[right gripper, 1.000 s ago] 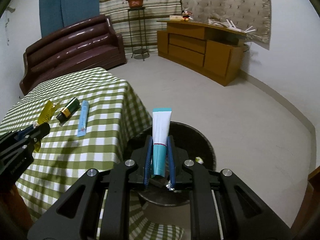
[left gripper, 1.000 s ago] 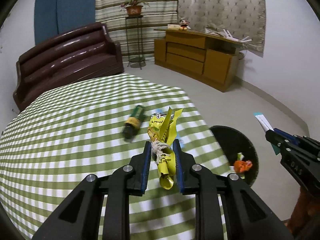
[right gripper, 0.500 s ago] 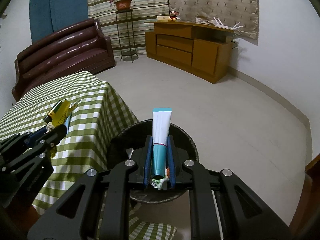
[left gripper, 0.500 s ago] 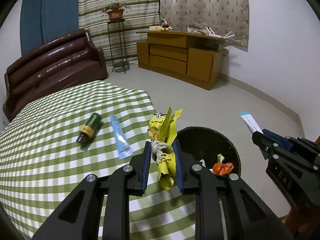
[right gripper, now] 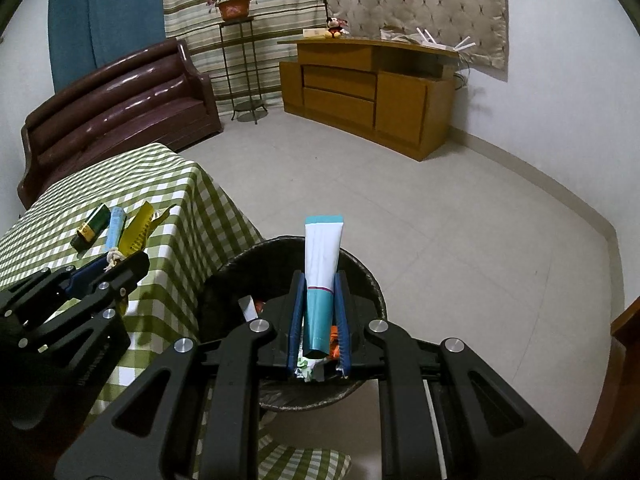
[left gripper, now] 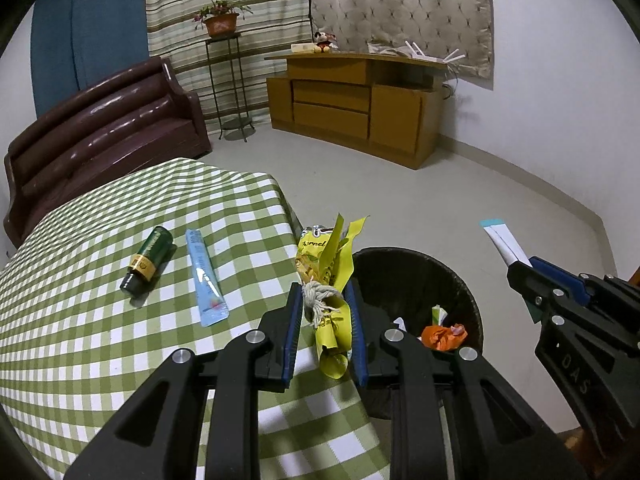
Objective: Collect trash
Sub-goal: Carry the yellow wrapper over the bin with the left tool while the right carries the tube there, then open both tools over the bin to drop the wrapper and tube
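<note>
Left wrist view. The left tool (left gripper: 325, 330) is clamped on a crumpled yellow wrapper (left gripper: 326, 280) with a knot of white string, held at the edge of the checked bench (left gripper: 80, 340), just beside the black bin (left gripper: 416, 264). The bin already holds an orange scrap (left gripper: 442, 336) and some paper. A green bottle (left gripper: 146, 260) and a light-blue sachet (left gripper: 204, 280) lie on the bench, near each other but apart. The right tool (left gripper: 520, 268) appears at right, gripping a white tube (left gripper: 502, 240).

Right wrist view. The right tool (right gripper: 320, 320) is closed on the white-and-teal tube (right gripper: 322, 280), upright over the bin (right gripper: 372, 280) mouth. The left tool (right gripper: 120, 264) hangs above the bench (right gripper: 172, 280) corner.

Risk. Released here, the wrapper would likely land on the bench edge or the floor, since the left tool is not yet over the opening. The tube, standing tall, may strike the rim and tip out. The two tools are near enough to collide.
</note>
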### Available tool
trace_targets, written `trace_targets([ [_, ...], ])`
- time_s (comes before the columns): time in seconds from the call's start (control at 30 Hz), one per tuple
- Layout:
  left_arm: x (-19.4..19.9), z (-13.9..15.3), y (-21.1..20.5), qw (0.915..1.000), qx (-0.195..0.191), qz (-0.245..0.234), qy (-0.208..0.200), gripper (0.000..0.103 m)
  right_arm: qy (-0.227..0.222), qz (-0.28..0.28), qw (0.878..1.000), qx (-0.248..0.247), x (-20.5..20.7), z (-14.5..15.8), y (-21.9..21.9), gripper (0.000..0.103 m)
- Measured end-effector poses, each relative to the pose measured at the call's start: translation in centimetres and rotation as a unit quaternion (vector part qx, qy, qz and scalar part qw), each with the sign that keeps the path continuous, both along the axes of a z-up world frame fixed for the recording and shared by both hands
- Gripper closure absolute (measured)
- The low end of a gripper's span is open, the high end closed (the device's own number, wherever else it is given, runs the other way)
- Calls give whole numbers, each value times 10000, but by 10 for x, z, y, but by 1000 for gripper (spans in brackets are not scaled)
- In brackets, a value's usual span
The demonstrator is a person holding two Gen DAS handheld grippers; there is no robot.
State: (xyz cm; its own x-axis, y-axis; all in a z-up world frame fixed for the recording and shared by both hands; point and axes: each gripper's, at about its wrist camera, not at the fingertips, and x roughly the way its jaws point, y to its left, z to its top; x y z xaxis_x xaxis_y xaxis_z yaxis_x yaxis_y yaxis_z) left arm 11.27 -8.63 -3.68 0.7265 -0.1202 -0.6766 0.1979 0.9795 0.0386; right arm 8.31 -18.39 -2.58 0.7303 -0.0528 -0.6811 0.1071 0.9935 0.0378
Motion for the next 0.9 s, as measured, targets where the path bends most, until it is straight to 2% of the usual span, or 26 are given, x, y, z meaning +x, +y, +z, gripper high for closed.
trace_targets([
  [0.9, 21, -7, -23, 9994, 186, -123, 269, 79, 47, -44, 9999, 131, 18, -10, -7, 86],
])
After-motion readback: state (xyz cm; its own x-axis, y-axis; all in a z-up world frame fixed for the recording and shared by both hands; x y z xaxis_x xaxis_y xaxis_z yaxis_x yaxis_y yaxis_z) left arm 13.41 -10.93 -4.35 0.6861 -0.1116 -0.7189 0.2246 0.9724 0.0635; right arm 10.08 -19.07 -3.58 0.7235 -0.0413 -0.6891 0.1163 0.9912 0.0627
